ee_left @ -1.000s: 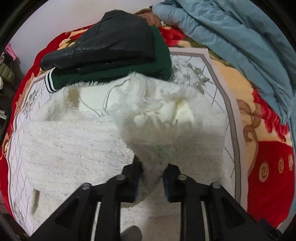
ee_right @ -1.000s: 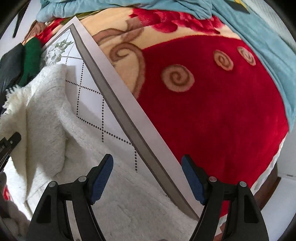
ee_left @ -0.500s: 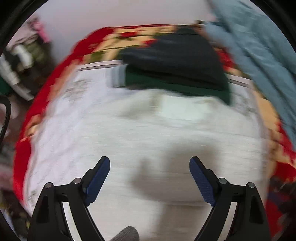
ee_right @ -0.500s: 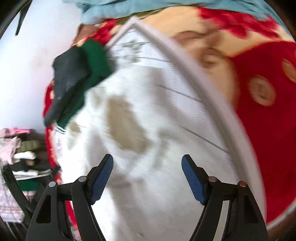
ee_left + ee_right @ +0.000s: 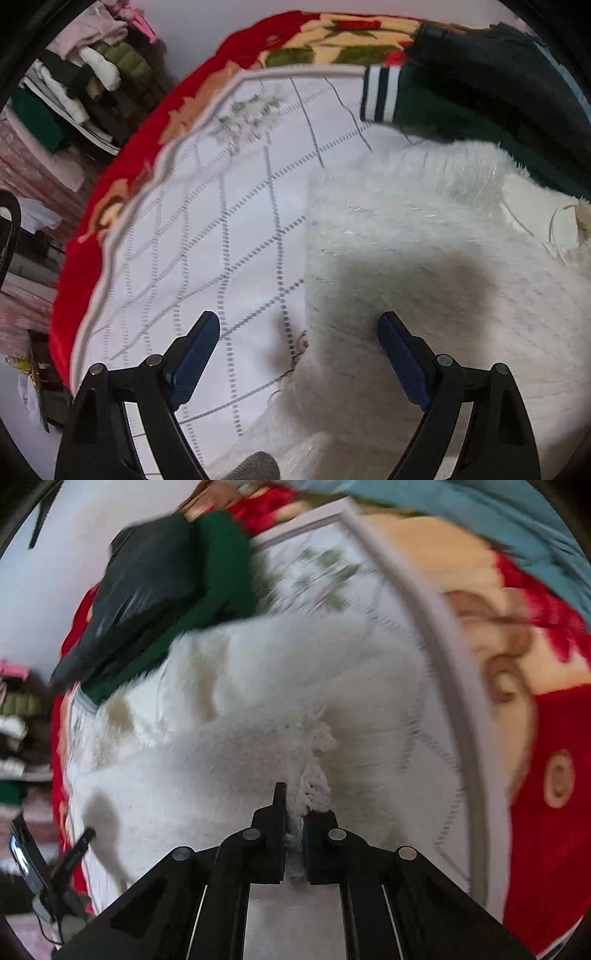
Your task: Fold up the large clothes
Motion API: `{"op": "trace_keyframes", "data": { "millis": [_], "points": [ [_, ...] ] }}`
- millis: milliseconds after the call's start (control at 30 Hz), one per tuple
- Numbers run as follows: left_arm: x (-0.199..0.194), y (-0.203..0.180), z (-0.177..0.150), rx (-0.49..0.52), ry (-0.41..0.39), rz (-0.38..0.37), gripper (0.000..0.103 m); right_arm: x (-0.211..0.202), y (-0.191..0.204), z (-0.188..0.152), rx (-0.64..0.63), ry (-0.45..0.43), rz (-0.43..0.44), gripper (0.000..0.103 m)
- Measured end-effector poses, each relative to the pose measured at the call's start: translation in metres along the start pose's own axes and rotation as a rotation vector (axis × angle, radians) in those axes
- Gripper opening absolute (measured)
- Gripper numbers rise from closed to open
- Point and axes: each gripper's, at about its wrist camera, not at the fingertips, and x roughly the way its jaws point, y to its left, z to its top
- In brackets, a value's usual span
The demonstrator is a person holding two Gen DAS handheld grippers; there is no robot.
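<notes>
Fleece is what this white fluffy garment [image 5: 424, 236] looks like: thick, soft pile that will sag, stretch and drape when lifted, light for its bulk but likely to drag on the white quilted cover [image 5: 229, 221] of the bed. It lies spread on that cover, filling the right and lower part of the left wrist view and the middle of the right wrist view, with its far edge touching a dark green and black stack of folded clothes [image 5: 166, 598] at the upper left of that frame.

The right gripper [image 5: 293, 823] has just closed, and its jaws stand clamped on a bunched ridge of the fleece. The left gripper [image 5: 299, 354] hangs with jaws wide apart over the garment's left edge, one fingertip over bare cover, the other over fleece, pinching nothing.

A pinch on pile alone would probably slip; a deep bite through the full thickness at a hem or corner should hold better, with both grippers lifting together so the cloth does not twist.
</notes>
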Motion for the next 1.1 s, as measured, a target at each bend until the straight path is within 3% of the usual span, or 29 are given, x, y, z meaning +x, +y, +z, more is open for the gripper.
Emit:
{"op": "trace_keyframes", "data": {
  "millis": [67, 167, 267, 333, 400, 467, 633, 767, 833, 867, 933, 1000, 1100],
  "points": [
    [0.017, -0.007, -0.001, 0.029, 0.034, 0.009, 0.089, 0.012, -0.001, 0.003, -0.02, 0.011, -0.056, 0.006],
    [0.03, -0.013, 0.002, 0.069, 0.044, 0.02, 0.1, 0.041, 0.013, 0.002, -0.078, 0.037, -0.163, 0.007],
    [0.022, -0.007, 0.008, 0.062, 0.062, -0.012, 0.1, 0.047, 0.019, 0.008, -0.082, 0.091, -0.179, 0.009],
    [0.005, -0.003, 0.009, 0.059, 0.059, -0.048, 0.1, 0.034, 0.016, 0.01, -0.039, 0.12, -0.119, 0.019],
    [-0.018, -0.001, 0.005, 0.066, 0.037, -0.082, 0.1, 0.009, 0.01, 0.005, 0.002, 0.114, -0.06, 0.047],
    [-0.034, -0.004, -0.002, 0.085, 0.027, -0.1, 0.1, -0.013, 0.003, -0.008, 0.026, 0.104, -0.04, 0.059],
    [-0.048, -0.029, -0.035, 0.183, 0.047, -0.125, 0.1, -0.023, -0.014, -0.063, 0.063, 0.183, -0.052, 0.059],
    [-0.028, -0.059, -0.067, 0.269, 0.102, -0.119, 0.1, -0.005, -0.048, -0.099, 0.064, 0.191, -0.207, 0.059],
    [-0.02, -0.074, -0.077, 0.312, 0.137, -0.101, 0.1, 0.014, -0.08, -0.109, 0.111, 0.241, -0.306, 0.052],
    [-0.023, -0.079, -0.079, 0.322, 0.137, -0.106, 0.1, 0.02, -0.098, -0.112, 0.17, 0.285, -0.307, 0.041],
    [-0.033, -0.086, -0.079, 0.321, 0.106, -0.117, 0.1, 0.011, -0.108, -0.108, 0.211, 0.267, -0.245, 0.04],
    [-0.046, -0.099, -0.077, 0.324, 0.065, -0.12, 0.1, -0.007, -0.098, -0.092, 0.124, 0.204, -0.25, 0.04],
    [-0.054, -0.127, -0.07, 0.336, 0.031, -0.111, 0.1, -0.01, -0.081, -0.067, 0.0, 0.179, -0.21, 0.04]
  ]
}}
